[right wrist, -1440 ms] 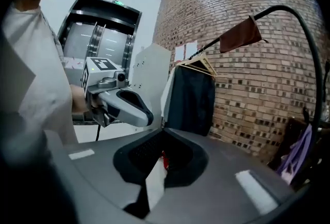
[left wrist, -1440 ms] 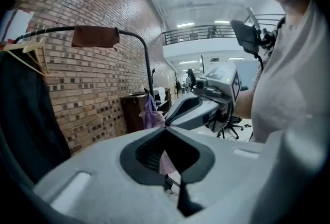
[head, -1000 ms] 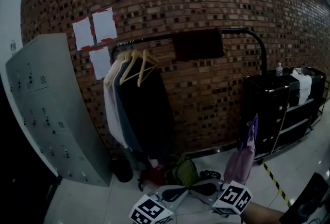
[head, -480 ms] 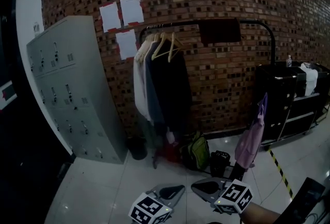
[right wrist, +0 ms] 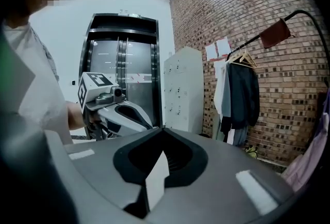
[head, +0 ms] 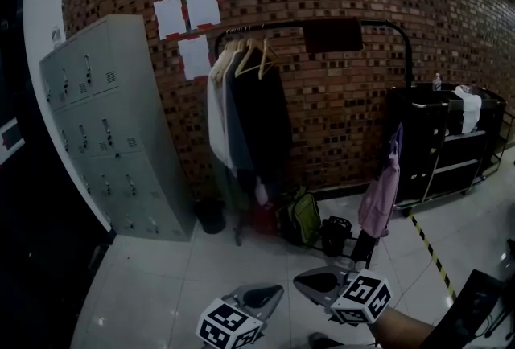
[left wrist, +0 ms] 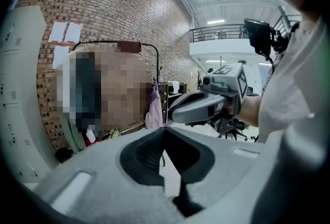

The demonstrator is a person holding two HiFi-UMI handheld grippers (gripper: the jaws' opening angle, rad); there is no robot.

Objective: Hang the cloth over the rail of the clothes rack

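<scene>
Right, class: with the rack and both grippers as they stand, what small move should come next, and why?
Probably just let both grippers rest, reaching no further. The dark cloth already hangs draped over the rail of the clothes rack, and the left gripper and right gripper are shut with nothing between their jaws, well short of the rack.

What we cannot make out
The wall papers point(head: 186, 11) are too small for us to read; the left gripper point(head: 278, 289) has its cube cropped by the near edge.
</scene>
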